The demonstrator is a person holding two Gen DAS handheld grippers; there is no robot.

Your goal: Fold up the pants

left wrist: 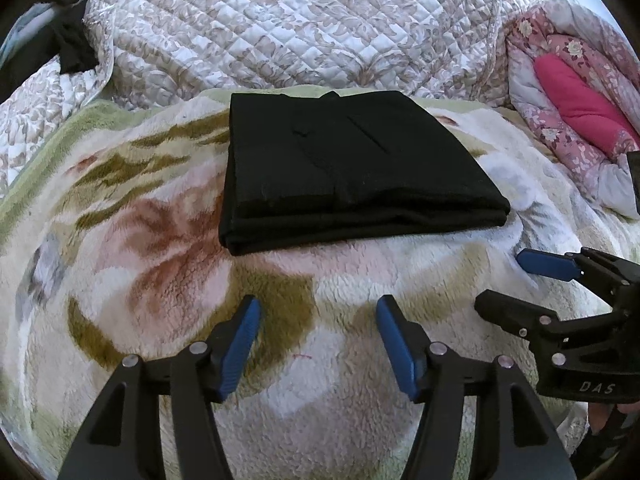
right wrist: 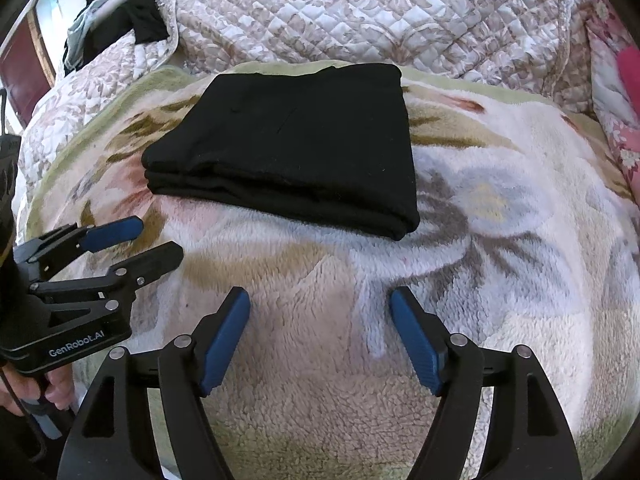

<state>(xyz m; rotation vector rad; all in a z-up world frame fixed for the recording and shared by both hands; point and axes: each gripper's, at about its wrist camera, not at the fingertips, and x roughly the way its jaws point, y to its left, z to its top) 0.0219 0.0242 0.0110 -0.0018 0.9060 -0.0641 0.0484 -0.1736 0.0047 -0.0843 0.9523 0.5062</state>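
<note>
Black pants (left wrist: 352, 168) lie folded into a thick rectangle on a fluffy flowered blanket (left wrist: 160, 240); the right wrist view shows the same pants (right wrist: 296, 140) from the other side. My left gripper (left wrist: 318, 308) hovers over the blanket in front of the stack, open, with nothing between its blue pads. My right gripper (right wrist: 320, 300) is likewise open and empty, short of the pants' near edge. Each gripper appears in the other's view: the right gripper (left wrist: 516, 280) at the right edge, the left gripper (right wrist: 156, 240) at the left edge. Neither touches the pants.
A quilted cream bedspread (left wrist: 300, 20) rises behind the blanket. A pink flowered quilt (left wrist: 568, 120) is bunched at the right. Dark clothes (left wrist: 68, 40) hang at the far left. A person's hand (right wrist: 48, 392) holds the left gripper's handle.
</note>
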